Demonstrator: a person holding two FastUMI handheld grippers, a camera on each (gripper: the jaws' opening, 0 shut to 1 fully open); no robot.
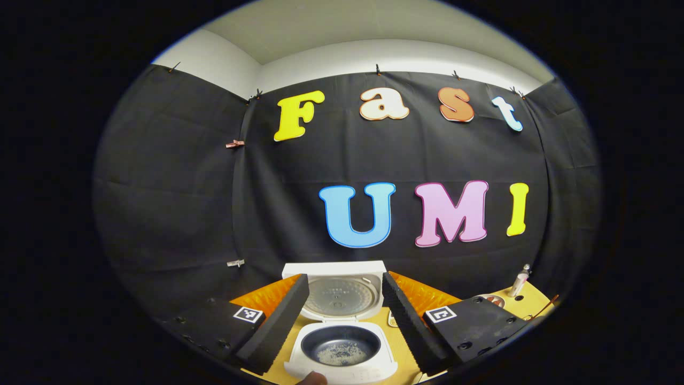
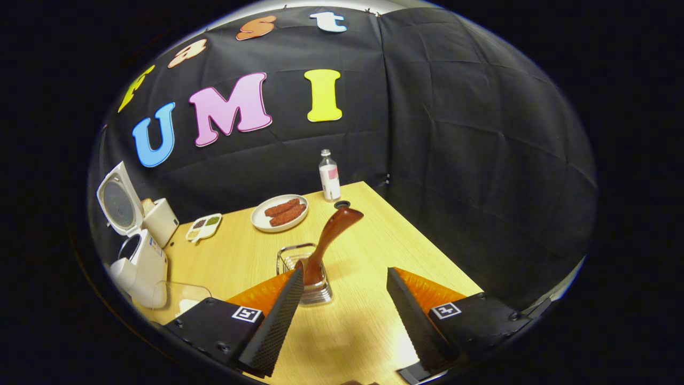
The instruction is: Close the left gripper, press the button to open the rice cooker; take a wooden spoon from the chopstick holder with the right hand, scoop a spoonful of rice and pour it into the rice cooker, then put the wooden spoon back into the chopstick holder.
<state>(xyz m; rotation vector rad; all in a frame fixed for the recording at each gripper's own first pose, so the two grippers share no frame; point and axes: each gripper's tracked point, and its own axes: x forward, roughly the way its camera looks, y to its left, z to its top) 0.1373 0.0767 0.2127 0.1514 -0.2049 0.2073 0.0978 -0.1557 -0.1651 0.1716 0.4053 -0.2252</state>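
Left gripper view: the left tool (image 1: 344, 321) is standing wide open with nothing between its fingers, hovering just above the white rice cooker (image 1: 342, 353), which is sitting on the wooden desk (image 1: 406, 366) directly ahead of it. The cooker's lid (image 1: 337, 291) is standing upright, and grains of rice (image 1: 341, 354) are lying in the dark inner pot. Right gripper view: the right tool (image 2: 342, 305) is likewise gaping wide and holding nothing. Just ahead of its left finger, the wire chopstick holder (image 2: 304, 275) is resting on the desk, and the dark wooden spoon (image 2: 328, 235) is standing in it, leaning away to the right. Farther ahead are lying a plate of sausages (image 2: 279, 213), a bottle (image 2: 329, 182) and a small divided dish (image 2: 203, 226).
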